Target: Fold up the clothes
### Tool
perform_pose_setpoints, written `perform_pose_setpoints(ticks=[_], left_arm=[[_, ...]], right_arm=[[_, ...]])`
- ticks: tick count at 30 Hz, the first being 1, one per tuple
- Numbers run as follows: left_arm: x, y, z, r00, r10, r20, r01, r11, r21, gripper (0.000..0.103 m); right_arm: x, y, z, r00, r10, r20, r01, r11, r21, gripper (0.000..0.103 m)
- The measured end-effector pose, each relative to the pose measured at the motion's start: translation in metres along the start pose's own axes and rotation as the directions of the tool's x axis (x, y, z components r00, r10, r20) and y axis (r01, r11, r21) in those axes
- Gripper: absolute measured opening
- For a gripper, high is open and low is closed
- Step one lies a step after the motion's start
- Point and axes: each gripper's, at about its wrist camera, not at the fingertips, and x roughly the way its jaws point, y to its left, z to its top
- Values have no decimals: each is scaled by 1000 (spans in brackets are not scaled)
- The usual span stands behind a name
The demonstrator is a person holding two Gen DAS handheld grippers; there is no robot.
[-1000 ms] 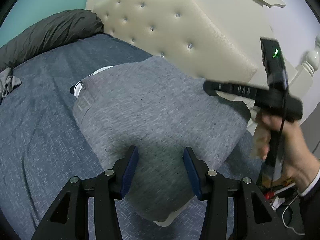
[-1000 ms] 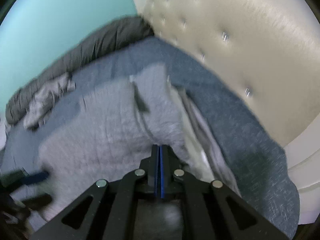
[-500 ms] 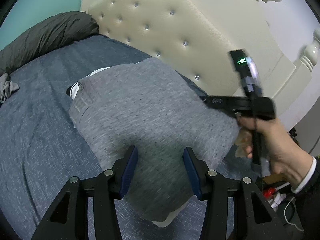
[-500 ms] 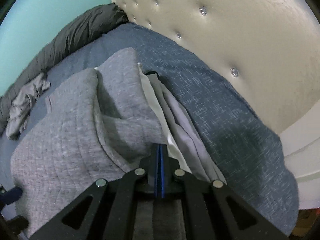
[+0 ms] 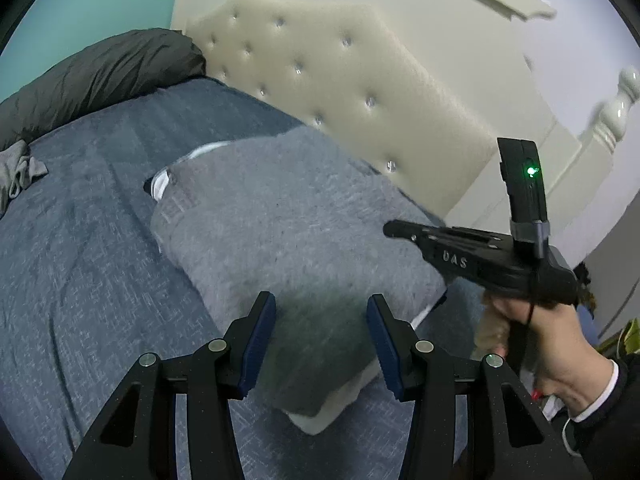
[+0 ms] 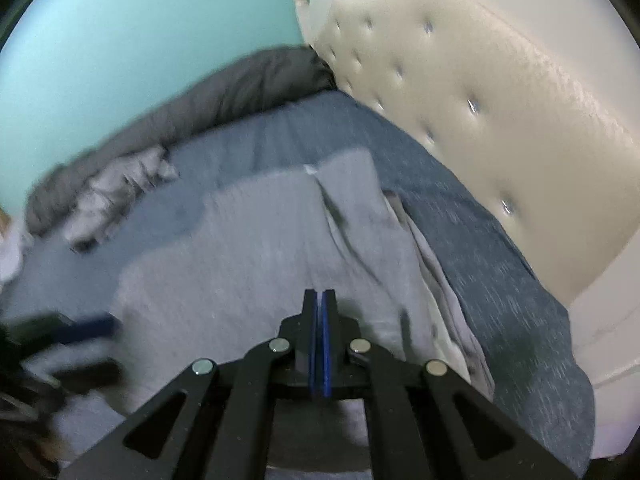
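A grey garment point(image 5: 288, 232) lies folded into a thick block on the blue bedspread point(image 5: 80, 280), near the head of the bed and close to the edge where the person stands; its far end reaches almost to the padded cream headboard point(image 5: 352, 72), and a strip of white cloth point(image 5: 316, 420) peeks out from under its near corner. The left gripper point(image 5: 322, 332) hangs above that near end with its blue pads point(image 5: 256, 344) set apart, nothing pinched between them, the grey cloth showing through the gap; whether the pads brush the fabric I cannot tell. The right gripper point(image 6: 319, 312) is fully closed, its two blue pads pressed flat together with no cloth caught in them; it is held over the garment's side nearest the headboard, where pale layers of fabric point(image 6: 436, 280) lie stacked along the edge. From the left wrist view the person's right hand point(image 5: 548, 332) is seen wrapped round the black handle of that tool, a green light glowing on the unit above it, a dark sleeve with a white cuff at the wrist. At the far side of the bed a dark grey duvet point(image 5: 96, 72) is rolled along the teal wall point(image 6: 140, 40); just before it a small crumpled grey piece of clothing point(image 5: 18, 172) sits on the bedspread, well apart from the folded one. The right wrist view is blurred.
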Motion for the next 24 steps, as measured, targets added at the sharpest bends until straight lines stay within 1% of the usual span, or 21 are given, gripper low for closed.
perform_pose_setpoints(ticks=[2,5,9,11,13,17,19,21,24], left_arm=[[2,-3,-4,1000,16,-6,-16,1000,20,51],[-1,-1,-6,1000,17,-4,-17,1000,17,51],[0,2,-10,1000,3,-4,-3,1000,1,51],[3,0,-14,1000,-5,-6,5,1000,5,51],[3,0,-16,1000,-12,-5,12,1000,-4,51],[0,1,-15,1000,-13,-5,13,1000,-9,51],[-7,6,-11,999,-33,2,33,999,-22,51],[-15,12,-5,999,-45,17,46,998,-43,51],[-24,23,4,998,-46,45,49,996,-70,51]], right_arm=[[11,-10,-15,1000,13,-3,-13,999,51,0],[7,-16,-21,999,31,35,-35,995,97,0],[-23,-9,-25,992,-24,123,9,993,117,0],[-25,-12,-31,991,-41,124,27,993,114,0],[-19,-13,-41,993,-49,103,39,995,96,0],[-8,-11,-48,993,-78,92,73,996,56,0],[-12,-13,-44,995,-54,81,48,996,76,0],[-20,-17,-35,997,-11,79,2,994,107,1],[-38,-21,-12,994,-8,109,-5,994,113,8]])
